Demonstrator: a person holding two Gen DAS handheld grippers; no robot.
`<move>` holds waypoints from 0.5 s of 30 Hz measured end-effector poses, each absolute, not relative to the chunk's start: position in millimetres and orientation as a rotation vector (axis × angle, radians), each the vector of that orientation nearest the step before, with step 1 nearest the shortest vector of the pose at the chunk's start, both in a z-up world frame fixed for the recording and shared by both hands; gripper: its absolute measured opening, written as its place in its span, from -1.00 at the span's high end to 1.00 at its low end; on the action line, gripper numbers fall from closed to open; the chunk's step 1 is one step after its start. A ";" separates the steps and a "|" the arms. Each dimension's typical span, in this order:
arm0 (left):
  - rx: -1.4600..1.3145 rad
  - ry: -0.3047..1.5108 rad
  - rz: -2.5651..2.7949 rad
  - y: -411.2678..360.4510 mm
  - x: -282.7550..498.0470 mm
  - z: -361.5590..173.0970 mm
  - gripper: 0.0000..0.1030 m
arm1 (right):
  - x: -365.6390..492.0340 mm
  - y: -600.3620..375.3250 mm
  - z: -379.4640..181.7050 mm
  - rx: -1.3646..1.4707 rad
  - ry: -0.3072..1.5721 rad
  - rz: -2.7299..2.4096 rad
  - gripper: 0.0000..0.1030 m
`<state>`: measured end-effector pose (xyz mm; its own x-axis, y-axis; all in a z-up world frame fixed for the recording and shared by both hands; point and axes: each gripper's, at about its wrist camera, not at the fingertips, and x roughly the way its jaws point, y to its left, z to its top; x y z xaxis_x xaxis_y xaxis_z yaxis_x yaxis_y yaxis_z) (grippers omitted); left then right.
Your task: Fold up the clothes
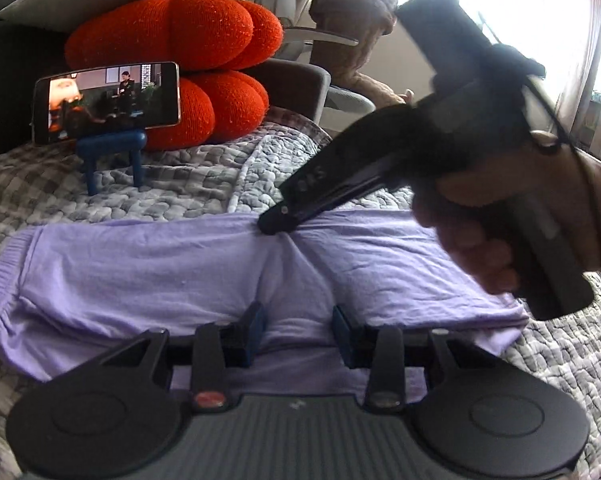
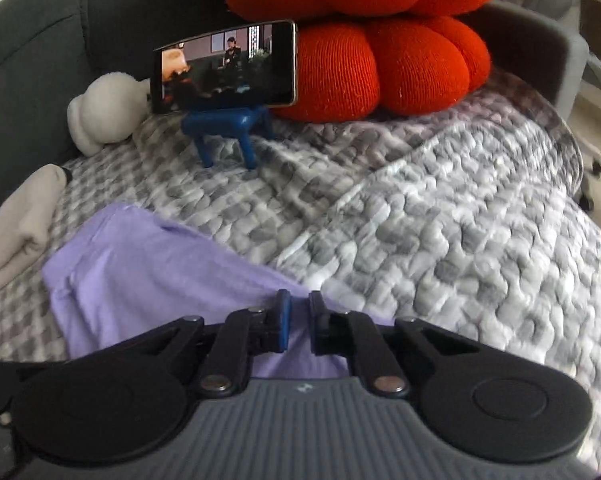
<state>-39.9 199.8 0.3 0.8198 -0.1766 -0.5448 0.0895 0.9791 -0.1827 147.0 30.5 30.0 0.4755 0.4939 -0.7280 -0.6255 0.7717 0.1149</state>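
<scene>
Grey quilted bedspread (image 2: pixel 440 240) carries a lilac cotton garment (image 1: pixel 140 276); the left gripper (image 1: pixel 298 316) straddles it ungripped, the right gripper (image 1: pixel 274 226), angled downward, pinches its far edge.

Right claw (image 1: pixel 270 226) pinching the far edge of a lilac garment (image 1: pixel 140 264); left claw (image 1: pixel 298 320) straddles its near fold.

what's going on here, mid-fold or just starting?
Mid-fold, it seems. A person holds a gripper in each hand over a lilac garment lying on a grey quilt. The right gripper is pinching the garment's far edge near its middle, where the cloth bunches. The left gripper sits at the near edge, jaws partly apart around a ridge of cloth; whether they press it is unclear. A phone on a blue stand plays video behind.
</scene>
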 end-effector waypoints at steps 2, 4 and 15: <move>-0.157 0.593 -0.143 200.4 -40.1 0.1 0.24 | 148.1 34.5 28.3 -0.206 0.798 0.667 0.87; -0.157 0.589 -0.142 200.1 -41.3 -0.6 0.25 | 148.6 38.3 25.8 -0.240 0.772 0.629 0.84; -0.341 0.614 -0.163 235.4 -41.3 15.6 0.36 | 115.3 6.8 103.7 -0.094 0.646 0.512 0.58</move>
